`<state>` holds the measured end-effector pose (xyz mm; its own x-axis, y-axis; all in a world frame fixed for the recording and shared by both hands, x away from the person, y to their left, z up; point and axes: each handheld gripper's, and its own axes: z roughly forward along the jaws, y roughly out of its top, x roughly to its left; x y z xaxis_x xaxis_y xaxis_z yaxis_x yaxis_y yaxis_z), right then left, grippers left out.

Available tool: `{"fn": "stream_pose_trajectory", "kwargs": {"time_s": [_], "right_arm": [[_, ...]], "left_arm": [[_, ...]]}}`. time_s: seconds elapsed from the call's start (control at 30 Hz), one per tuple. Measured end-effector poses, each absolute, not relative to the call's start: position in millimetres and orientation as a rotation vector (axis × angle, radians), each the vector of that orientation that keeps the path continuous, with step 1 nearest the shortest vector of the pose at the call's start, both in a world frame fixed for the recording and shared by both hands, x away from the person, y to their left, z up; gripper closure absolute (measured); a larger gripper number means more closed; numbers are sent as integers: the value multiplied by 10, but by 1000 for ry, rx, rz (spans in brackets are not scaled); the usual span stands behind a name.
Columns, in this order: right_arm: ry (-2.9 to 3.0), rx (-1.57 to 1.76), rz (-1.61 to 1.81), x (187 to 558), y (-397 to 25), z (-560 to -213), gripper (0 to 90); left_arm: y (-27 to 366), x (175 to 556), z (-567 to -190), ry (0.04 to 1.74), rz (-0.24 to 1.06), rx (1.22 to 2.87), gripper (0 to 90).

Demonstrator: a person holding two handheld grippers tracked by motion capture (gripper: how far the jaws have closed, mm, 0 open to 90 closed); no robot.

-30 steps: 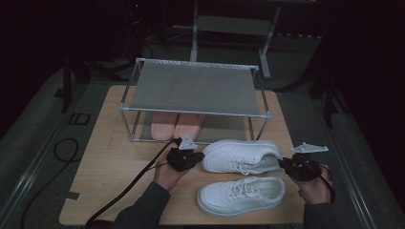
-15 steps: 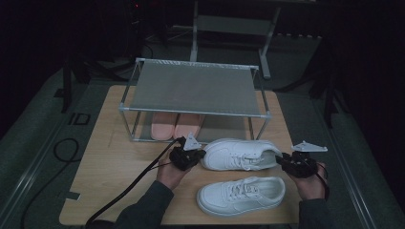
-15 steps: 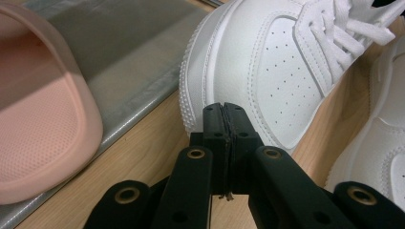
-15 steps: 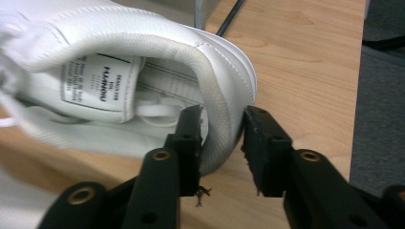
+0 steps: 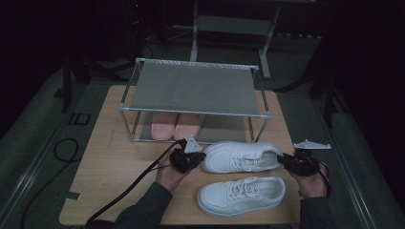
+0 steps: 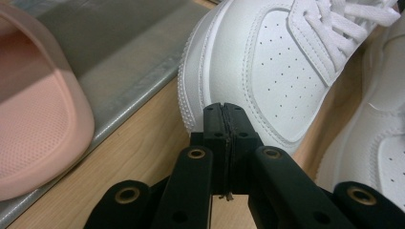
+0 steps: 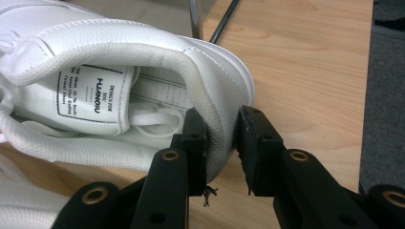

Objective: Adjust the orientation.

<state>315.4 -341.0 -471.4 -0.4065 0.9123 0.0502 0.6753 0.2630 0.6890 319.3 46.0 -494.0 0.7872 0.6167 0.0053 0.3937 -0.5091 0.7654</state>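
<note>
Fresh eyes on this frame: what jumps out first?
Two white sneakers on the wooden table: the far sneaker lies before the metal shoe rack, the near sneaker at the table's front edge. The right claw straddles the far sneaker's heel collar, jaws apart, while the left claw, jaws together, noses against its toe. Pink slippers sit on the rack's lower shelf.

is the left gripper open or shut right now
Shut. In the left gripper view the left gripper has its two black jaws pressed together with nothing between them, tips at the toe of the white lace-up sneaker.
</note>
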Motion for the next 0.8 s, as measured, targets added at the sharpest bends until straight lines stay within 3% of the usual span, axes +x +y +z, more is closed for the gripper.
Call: {"fn": "stream_pose_trajectory", "kwargs": {"time_s": [0.8], "right_arm": [[2287, 1503, 851, 3120, -3309, -4602, 711]], "left_arm": [[500, 3104, -4905, 733, 339, 2151, 878]]}}
